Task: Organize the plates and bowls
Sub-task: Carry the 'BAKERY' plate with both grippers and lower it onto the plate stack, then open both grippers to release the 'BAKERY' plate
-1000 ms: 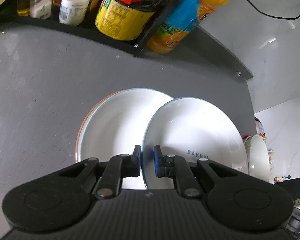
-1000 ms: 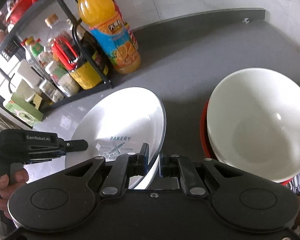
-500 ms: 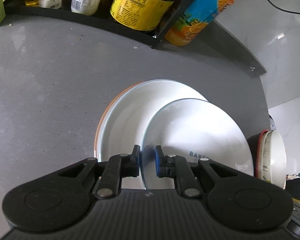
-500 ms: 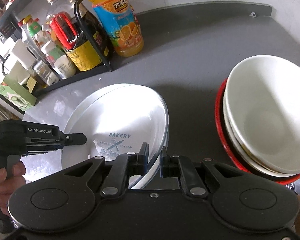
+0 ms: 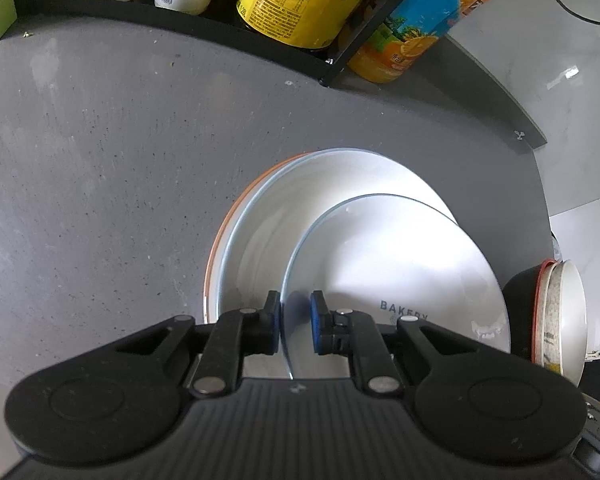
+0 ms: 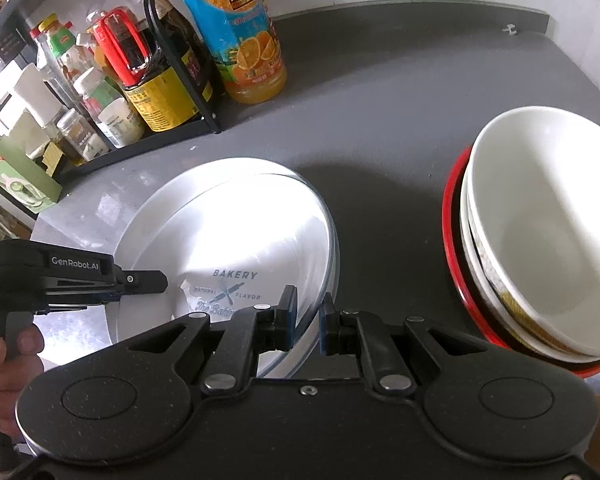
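A white plate printed "BAKERY" (image 5: 400,264) (image 6: 236,240) is held by both grippers at opposite rims. My left gripper (image 5: 295,328) is shut on its near-left rim; in the right wrist view it (image 6: 156,282) reaches in from the left. My right gripper (image 6: 307,320) is shut on the plate's right rim. The plate hangs low over a larger white plate (image 5: 268,232), which lies on an orange-rimmed plate (image 5: 220,248). I cannot tell whether it touches them. A stack of white bowls (image 6: 540,240) (image 5: 560,312) sits in a red bowl (image 6: 450,216) to the right.
On the grey counter (image 5: 100,160), a black rack of sauce bottles and jars (image 6: 148,80) stands at the back. An orange juice bottle (image 6: 248,52) stands beside it, a green box (image 6: 20,184) at the far left. A hand (image 6: 4,352) grips the left tool.
Both grippers have carried the BAKERY plate down and levelled it over the stacked plates. The bottle rack and the bowl stack now appear farther from the cameras.
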The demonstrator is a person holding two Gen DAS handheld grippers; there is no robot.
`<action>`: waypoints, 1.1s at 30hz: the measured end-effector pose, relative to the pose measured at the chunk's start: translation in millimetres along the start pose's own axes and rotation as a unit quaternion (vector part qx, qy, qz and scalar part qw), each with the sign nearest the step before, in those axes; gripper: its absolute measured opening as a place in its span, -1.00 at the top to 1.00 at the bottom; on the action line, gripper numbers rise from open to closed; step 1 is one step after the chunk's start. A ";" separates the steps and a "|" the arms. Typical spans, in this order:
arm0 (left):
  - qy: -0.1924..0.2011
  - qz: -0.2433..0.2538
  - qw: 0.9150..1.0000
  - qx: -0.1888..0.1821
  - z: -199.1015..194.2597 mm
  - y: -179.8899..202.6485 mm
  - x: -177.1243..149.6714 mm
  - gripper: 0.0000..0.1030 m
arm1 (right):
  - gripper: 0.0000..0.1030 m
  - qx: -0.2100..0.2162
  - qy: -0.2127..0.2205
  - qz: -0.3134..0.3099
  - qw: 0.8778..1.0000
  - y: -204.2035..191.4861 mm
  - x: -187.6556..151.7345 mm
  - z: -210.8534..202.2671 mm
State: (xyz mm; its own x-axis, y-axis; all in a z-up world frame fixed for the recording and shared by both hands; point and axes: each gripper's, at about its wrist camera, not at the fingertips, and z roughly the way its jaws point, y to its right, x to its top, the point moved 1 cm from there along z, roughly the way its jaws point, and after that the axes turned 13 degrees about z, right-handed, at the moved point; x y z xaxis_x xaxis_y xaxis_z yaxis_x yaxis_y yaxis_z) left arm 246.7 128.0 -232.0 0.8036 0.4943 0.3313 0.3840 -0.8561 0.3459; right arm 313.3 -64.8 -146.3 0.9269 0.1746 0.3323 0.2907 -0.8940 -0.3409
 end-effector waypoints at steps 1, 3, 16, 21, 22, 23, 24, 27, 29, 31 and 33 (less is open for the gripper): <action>0.000 0.001 1.000 0.001 0.7 0.7 0.6 0.74 | 0.79 -0.001 0.001 -0.001 1.000 -0.3 0.2 0.2; -0.003 0.002 1.000 0.005 0.7 1.3 1.2 0.75 | 0.80 -0.004 0.003 -0.005 1.000 -1.6 -0.2 1.1; 0.032 0.007 0.999 0.043 -40.1 -1.8 22.8 0.42 | 0.79 -0.016 0.012 -0.022 1.000 -9.8 4.1 6.8; 0.035 0.007 0.998 0.045 -47.8 -2.6 17.1 0.39 | 0.76 -0.016 0.010 -0.031 0.999 -13.0 4.4 11.9; 0.035 0.007 0.998 0.046 -48.3 -2.8 16.4 0.39 | 0.75 -0.017 0.010 -0.033 0.999 -13.8 4.2 13.0; 0.035 0.006 0.998 0.047 -48.4 -3.3 14.8 0.39 | 0.75 -0.017 0.009 -0.035 0.999 -15.1 4.5 14.8; 0.035 0.004 0.998 0.048 -48.4 -4.8 13.8 0.39 | 0.73 -0.017 0.008 -0.036 0.999 -16.2 4.4 16.9; 0.038 0.002 0.998 0.046 -53.5 -7.9 8.0 0.38 | 0.70 -0.019 0.006 -0.039 0.999 -19.6 1.5 23.6; 0.039 -0.001 0.998 0.049 -56.1 -9.5 5.7 0.38 | 0.69 -0.021 0.005 -0.042 0.999 -21.7 -0.6 27.2; 0.041 -0.004 0.998 0.049 -57.7 -10.9 5.1 0.38 | 0.68 -0.023 0.006 -0.043 0.999 -23.1 -2.0 30.6; 0.043 -0.005 0.998 0.050 -59.2 -11.5 5.2 0.38 | 0.68 -0.021 0.005 -0.038 0.999 -21.9 -2.0 32.0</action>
State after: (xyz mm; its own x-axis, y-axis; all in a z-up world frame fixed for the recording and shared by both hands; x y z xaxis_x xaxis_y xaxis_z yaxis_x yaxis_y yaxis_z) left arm 219.5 149.3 -182.3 0.7590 0.5110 0.4035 0.4397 -0.8593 0.2612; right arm 312.8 -32.4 -167.6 0.9003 0.2385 0.3641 0.3491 -0.8952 -0.2770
